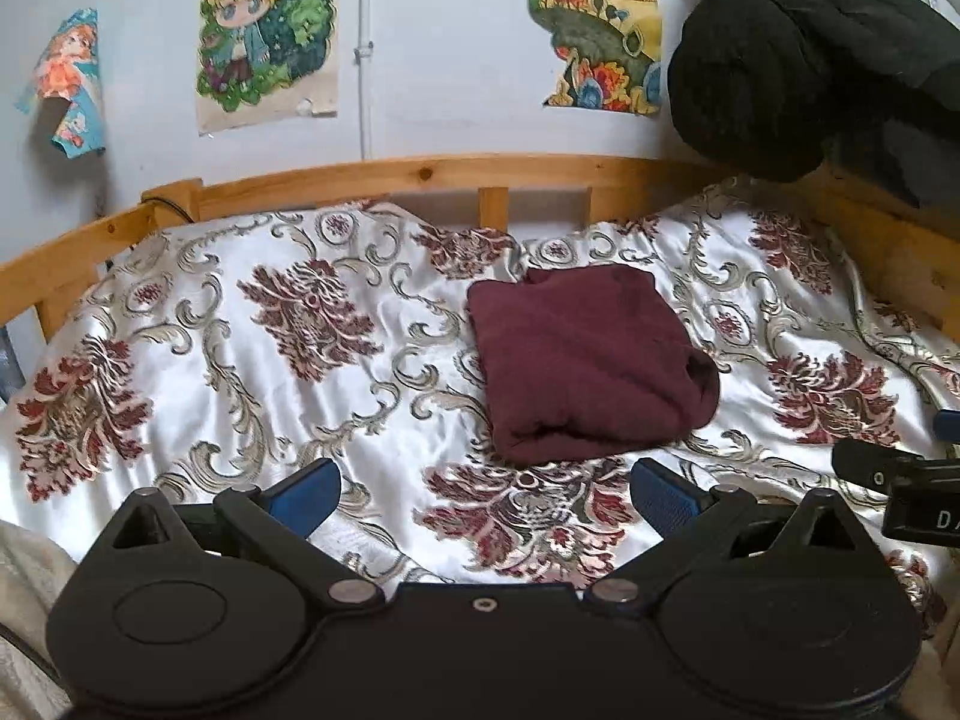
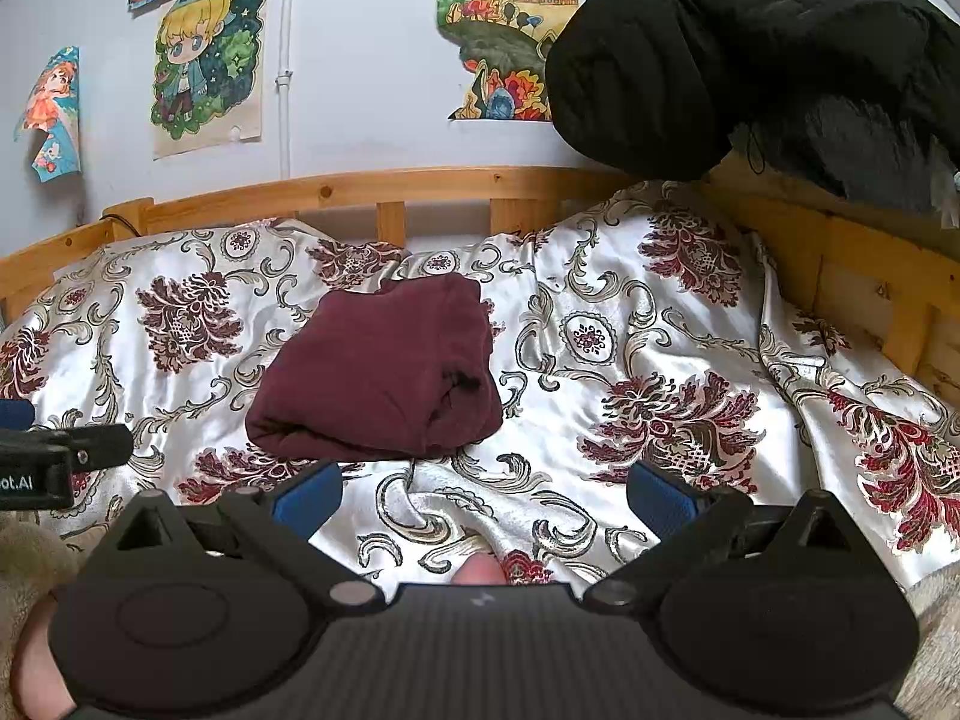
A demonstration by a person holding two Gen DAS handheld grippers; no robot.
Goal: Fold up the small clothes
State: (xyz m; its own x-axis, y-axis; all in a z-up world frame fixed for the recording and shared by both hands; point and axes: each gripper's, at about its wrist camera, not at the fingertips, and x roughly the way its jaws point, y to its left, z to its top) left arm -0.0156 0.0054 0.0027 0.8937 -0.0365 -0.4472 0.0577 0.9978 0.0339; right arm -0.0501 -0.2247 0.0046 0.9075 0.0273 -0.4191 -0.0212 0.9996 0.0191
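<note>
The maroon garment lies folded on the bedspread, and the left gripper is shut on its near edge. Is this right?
Not quite. The maroon garment lies folded on the bedspread, but the left gripper is open and empty, short of its near edge, as the left wrist view shows.

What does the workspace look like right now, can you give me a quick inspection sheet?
Surface: patterned bedspread, rumpled, on a wooden bed frame.
Job's things: maroon garment, folded into a compact bundle and lying free.
Clutter: black padded jacket hanging over the far right corner.
Grippers: left gripper open, empty, short of the garment; right gripper open, empty.
Cables: dark cable at the frame's left post.
Surroundings: pale wall with drawings; white pipe.
</note>
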